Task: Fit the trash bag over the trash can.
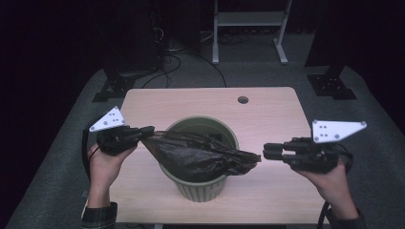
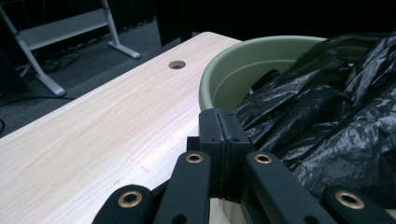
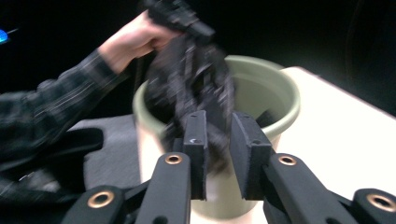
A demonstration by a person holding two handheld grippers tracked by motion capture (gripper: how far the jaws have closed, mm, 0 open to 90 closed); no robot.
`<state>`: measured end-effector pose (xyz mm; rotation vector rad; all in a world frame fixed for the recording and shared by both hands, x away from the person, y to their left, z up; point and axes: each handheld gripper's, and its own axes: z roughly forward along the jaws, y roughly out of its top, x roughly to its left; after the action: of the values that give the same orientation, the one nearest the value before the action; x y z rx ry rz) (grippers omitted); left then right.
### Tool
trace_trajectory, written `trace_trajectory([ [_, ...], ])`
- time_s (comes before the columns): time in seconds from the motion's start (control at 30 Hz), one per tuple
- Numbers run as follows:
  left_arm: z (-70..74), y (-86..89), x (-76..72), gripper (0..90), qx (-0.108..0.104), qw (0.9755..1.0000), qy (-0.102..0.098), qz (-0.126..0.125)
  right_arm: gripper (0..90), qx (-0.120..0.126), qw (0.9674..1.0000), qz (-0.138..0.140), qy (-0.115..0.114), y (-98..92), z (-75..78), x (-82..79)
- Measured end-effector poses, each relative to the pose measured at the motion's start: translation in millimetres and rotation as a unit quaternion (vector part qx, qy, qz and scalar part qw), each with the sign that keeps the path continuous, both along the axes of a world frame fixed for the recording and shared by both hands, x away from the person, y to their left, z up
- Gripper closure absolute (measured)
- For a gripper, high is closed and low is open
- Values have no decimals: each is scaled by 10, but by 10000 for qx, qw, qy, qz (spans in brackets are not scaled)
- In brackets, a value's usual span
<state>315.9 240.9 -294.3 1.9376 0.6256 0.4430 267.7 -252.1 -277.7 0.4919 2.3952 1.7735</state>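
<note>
A crumpled black plastic bag (image 1: 200, 155) lies stretched across the top of a pale green bin (image 1: 200, 189) in the middle of the wooden table (image 1: 272, 112). My left gripper (image 1: 147, 130) is shut on the bag's left end, holding it just above the bin's rim. In the left gripper view the jaws (image 2: 223, 122) are pressed together, with the bag (image 2: 336, 116) bunched to their right over the bin (image 2: 233, 65). My right gripper (image 1: 267, 151) hovers just right of the bag's loose right tip, apart from it. Its jaws (image 3: 218, 122) stand slightly parted with nothing between them, the bag (image 3: 196, 79) and bin (image 3: 280, 88) beyond.
A round cable hole (image 1: 243, 99) sits near the table's far edge. White desk legs (image 1: 248, 28) and dark stands are on the grey carpet behind. A person's hands and plaid sleeve (image 3: 56, 107) hold the grippers. Bare tabletop (image 2: 116, 116) lies left and right of the bin.
</note>
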Motion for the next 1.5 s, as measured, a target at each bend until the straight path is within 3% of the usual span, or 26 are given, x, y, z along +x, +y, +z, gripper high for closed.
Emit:
trace_trajectory([
  [0.17, -1, -24, 12, 897, -6, 10000, 1, -34, 737, -150, 9998, 28, 87, 301, 42, 322],
  [0.3, 3, -23, 14, 897, -38, 10000, -1, -41, 701, -356, 9985, 168, 379, 585, -15, 580],
  [0.5, 18, -11, 6, 898, -54, 10000, -33, -51, 712, -716, 9940, 383, 730, 871, -136, 712],
  [0.57, 18, -9, 8, 897, -60, 10000, -40, -54, 819, -859, 9922, 421, 801, 906, -177, 722],
  [0.63, 18, -8, 13, 898, -63, 10000, -55, -47, 900, -946, 9924, 258, 748, 909, -196, 725],
  [0.83, 22, -39, 114, 898, -38, 10000, -83, -17, 900, -666, 9961, -437, 387, 802, -117, 859],
  [0.97, -12, -113, 244, 898, 189, 9997, -65, 159, 900, -767, 9934, -838, 151, 834, -113, 1051],
  [1.2, -238, -87, 447, 899, 347, 9982, 291, 384, 900, -893, 9896, -990, 538, 947, -401, 1384],
  [1.3, -339, -99, 481, 899, 372, 9977, 438, 345, 900, -864, 9894, -947, 688, 977, -513, 1431],
  [1.37, -402, -125, 490, 899, 647, 9957, 504, 428, 900, -977, 9880, -943, 737, 1001, -575, 1432],
  [1.4, -437, -121, 495, 899, 601, 9959, 548, 398, 900, -1085, 9865, -985, 732, 1010, -606, 1432],
  [1.5, -519, -108, 499, 899, 618, 9952, 656, 375, 900, -1068, 9863, -932, 838, 970, -687, 1435],
])
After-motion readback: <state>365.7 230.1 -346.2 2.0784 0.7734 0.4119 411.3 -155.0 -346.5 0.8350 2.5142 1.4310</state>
